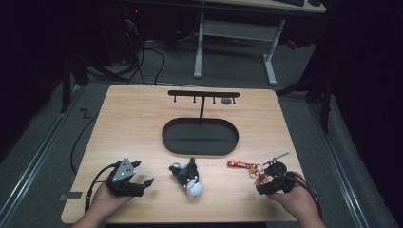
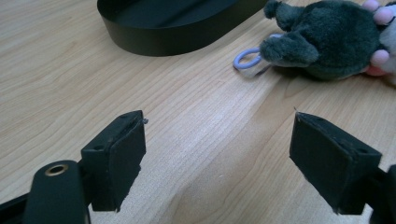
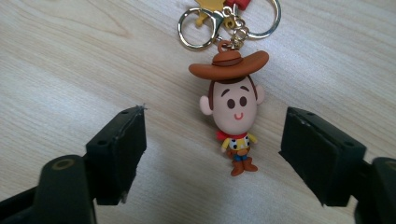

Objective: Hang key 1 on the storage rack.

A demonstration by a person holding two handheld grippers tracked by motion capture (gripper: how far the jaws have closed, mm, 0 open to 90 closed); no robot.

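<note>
Right gripper view: the right gripper [image 3: 212, 140] straddles the cowboy keychain [image 3: 236, 109] lying flat on the table [image 3: 70, 56], jaws wide, gripping nothing. Step in hand looks like the approach; next, close on the figure.

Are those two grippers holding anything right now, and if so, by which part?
Nothing is held. The right gripper has its jaws open on either side of the cowboy keychain figure, not touching it. The left gripper is open over bare table.
</note>
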